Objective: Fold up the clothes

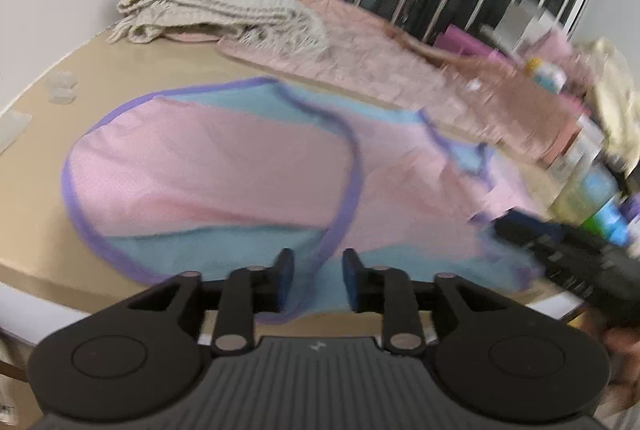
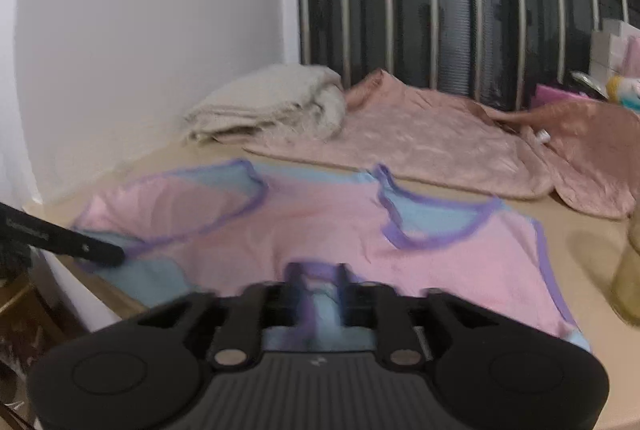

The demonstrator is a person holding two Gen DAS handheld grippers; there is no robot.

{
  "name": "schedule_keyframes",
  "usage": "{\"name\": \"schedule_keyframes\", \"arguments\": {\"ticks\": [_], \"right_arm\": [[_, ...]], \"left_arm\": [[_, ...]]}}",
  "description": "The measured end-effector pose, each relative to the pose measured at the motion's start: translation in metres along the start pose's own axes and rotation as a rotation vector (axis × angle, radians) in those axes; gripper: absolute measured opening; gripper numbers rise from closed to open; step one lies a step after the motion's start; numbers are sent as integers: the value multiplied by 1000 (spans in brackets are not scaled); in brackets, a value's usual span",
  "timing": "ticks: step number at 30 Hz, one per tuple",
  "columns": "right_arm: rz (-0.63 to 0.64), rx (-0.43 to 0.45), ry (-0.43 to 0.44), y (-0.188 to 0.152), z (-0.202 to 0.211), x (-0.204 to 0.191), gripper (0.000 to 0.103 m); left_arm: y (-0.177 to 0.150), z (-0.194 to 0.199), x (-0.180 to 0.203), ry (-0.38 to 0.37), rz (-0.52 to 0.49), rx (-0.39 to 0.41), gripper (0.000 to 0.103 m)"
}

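Pink vest lies flat on table, near beige blanket. Left gripper parted around hem; right gripper narrow around near edge, pinch unclear. Likely a fold lift: needs both 2 grips firm.

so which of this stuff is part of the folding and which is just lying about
Part of the job: pink top, left gripper, right gripper.

Lying about: beige blanket, dusty-pink cloth, bottles, jar.
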State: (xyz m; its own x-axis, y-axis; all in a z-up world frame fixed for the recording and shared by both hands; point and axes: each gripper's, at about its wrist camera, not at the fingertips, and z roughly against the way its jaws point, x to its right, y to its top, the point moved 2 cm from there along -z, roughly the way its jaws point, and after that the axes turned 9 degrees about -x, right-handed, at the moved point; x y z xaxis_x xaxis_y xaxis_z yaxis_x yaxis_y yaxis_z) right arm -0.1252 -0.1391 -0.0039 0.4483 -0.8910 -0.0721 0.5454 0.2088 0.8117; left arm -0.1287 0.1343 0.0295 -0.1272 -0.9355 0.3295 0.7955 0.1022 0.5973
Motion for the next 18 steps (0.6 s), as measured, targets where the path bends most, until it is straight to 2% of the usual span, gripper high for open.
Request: {"name": "schedule_keyframes", "arguments": {"ticks": [3, 4, 5, 6, 7, 9, 14, 16, 18], "right_arm": [[-19, -3, 0, 10, -14, 0, 34], [-24, -9, -7, 14, -21, 1, 33], [-29, -16, -8, 15, -22, 3, 32], [-34, -24, -7, 15, -23, 5, 21], [-39, -32, -7, 15, -24, 8, 4], [-49, -48, -6, 15, -26, 13, 4], [-35, -60, -2, 19, -23, 19, 10], [-10, -57, 15, 22, -22, 16, 21], [-7, -51, 29, 29, -22, 14, 24]], "left_arm": [[21, -2, 20, 5, -22, 47, 43], [28, -9, 25, 18, -27, 51, 53], [36, -20, 29, 25, -27, 39, 54], [44, -31, 32, 33, -27, 28, 53], [50, -42, 35, 38, -23, 13, 52], [56, -59, 38, 43, -5, -19, 50], [67, -81, 42, 38, 34, -10, 48], [70, -89, 44, 33, 46, -11, 45], [63, -86, 46, 24, 35, -28, 41]]}}
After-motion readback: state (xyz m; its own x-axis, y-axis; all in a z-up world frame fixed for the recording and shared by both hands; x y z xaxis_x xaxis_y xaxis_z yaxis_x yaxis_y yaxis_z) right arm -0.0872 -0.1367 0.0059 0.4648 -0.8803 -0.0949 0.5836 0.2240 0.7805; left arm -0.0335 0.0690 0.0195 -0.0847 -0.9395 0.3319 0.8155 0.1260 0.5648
